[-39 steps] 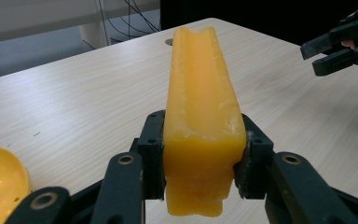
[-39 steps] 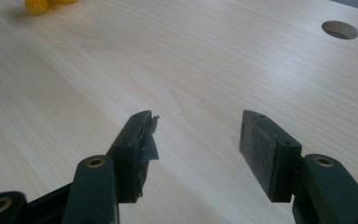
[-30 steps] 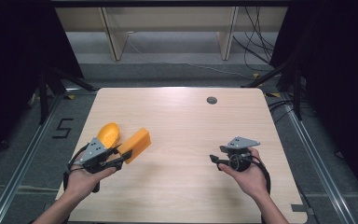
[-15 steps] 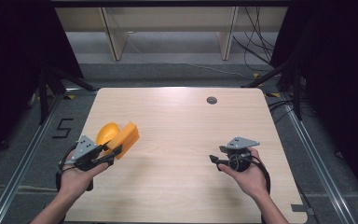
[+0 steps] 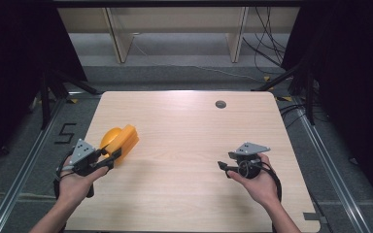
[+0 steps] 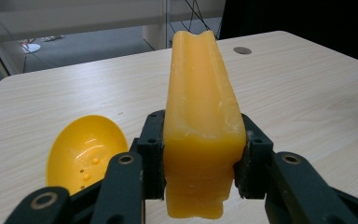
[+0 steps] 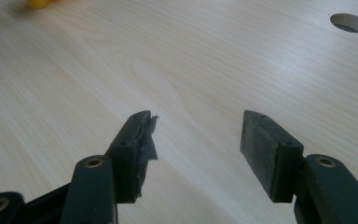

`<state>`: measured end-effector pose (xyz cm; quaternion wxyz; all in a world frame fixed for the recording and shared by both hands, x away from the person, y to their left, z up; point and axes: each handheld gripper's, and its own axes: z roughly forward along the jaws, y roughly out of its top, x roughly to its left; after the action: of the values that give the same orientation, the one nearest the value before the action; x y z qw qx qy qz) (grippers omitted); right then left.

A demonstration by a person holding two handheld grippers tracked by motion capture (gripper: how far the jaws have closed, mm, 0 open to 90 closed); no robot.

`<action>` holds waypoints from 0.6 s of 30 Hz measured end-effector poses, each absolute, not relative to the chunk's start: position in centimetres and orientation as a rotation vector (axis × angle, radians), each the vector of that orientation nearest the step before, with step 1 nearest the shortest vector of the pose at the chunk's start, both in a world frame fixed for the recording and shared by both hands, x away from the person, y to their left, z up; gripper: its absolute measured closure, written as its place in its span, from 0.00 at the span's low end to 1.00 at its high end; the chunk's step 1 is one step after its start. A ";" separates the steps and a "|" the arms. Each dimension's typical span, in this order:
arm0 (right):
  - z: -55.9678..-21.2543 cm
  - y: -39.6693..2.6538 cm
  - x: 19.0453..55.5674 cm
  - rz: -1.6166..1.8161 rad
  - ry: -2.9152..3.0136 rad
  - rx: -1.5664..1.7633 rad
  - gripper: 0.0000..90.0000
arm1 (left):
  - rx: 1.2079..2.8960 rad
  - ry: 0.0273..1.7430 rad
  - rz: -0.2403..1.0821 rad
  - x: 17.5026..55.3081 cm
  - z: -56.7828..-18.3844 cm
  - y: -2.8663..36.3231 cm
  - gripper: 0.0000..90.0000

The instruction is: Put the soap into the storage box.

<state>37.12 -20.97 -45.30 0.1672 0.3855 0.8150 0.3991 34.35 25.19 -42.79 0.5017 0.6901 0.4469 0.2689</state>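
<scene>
Two claws: left claw (image 6: pixel 200 168) pinching orange block (image 6: pixel 200 107) w/ yellow bowl (image 6: pixel 86 151) beside; right claw (image 7: pixel 193 144) spread, empty.

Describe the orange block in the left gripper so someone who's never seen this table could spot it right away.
Start at the pale wooden table and go to its near left part, where the left gripper is. The orange block is clamped between the black jaws there. Unlike the round yellow bowl beside it, it is long, waxy and flat-sided.
</scene>
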 end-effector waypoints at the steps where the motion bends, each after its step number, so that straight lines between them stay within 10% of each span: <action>1: -45.3 -21.0 37.1 1.135 2.318 1.096 0.49 | 1.664 1.087 0.652 34.4 -42.8 25.2 0.67; 18: -45.2 -20.9 37.1 1.126 2.318 1.092 0.49 | 1.624 1.197 0.713 34.9 -42.9 26.1 0.67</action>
<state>37.11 -20.90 -45.24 0.1703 0.3842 0.8161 0.3965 34.90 26.13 -42.92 0.4802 0.6657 0.4907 0.2924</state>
